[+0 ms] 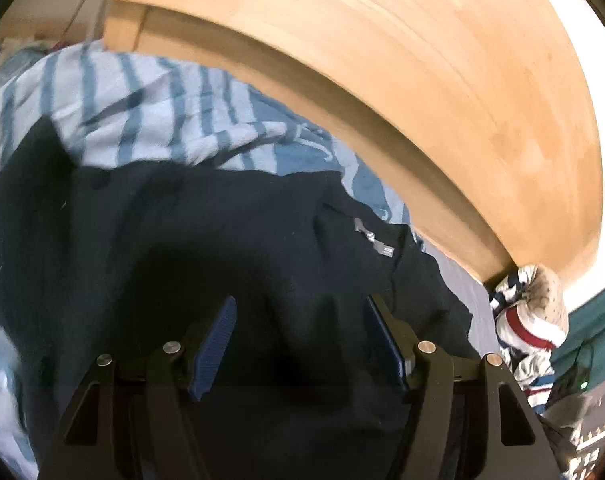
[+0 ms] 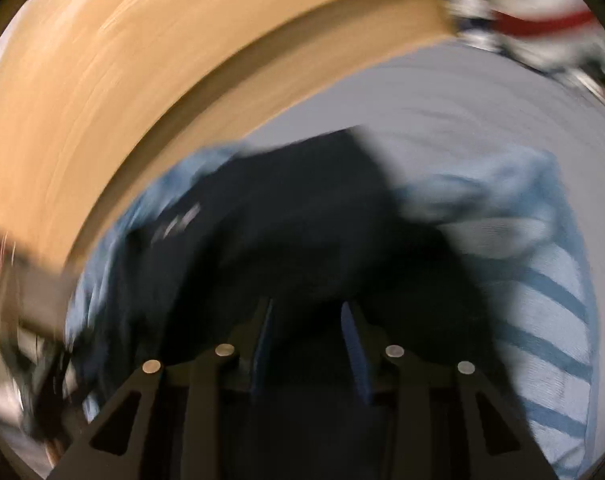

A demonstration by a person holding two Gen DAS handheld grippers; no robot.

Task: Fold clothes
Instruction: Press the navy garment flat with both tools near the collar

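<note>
Left wrist view: left gripper has its jaws spread wide, nothing between them. Blue ribbed pads hang just above the dark navy garment, pointing straight into it. Can't tell if the tips touch the cloth.

Garment lies directly ahead of and under both grippers, rumpled, not flat. Neck label shows up and to the right of the left gripper's tips, so the collar end sits toward the wooden headboard. Judged long axis: roughly from the gripper toward the headboard, collar at the far end. Rough call, the cloth is bunched.

Right wrist view: heavily motion-blurred. Right gripper also parted, gap narrower than the left's, only dark cloth behind it; no fold visibly pinched. Same navy garment fills the middle of this view, with a pale smear at its left that could be the label.

Outward from there: striped blue-and-white bedding under and around the garment, plain grey sheet beyond it, a red-white-navy striped item off at the headboard's end, well apart from the garment.

Key relation: both grippers sit at the near end, collar far. Left is the sharper read and looks closer to the cloth; right's distance is not readable through the blur. Crumpled with nothing gripped fits either a regrasp mid-fold or a pickup, so no call on stage.
</note>
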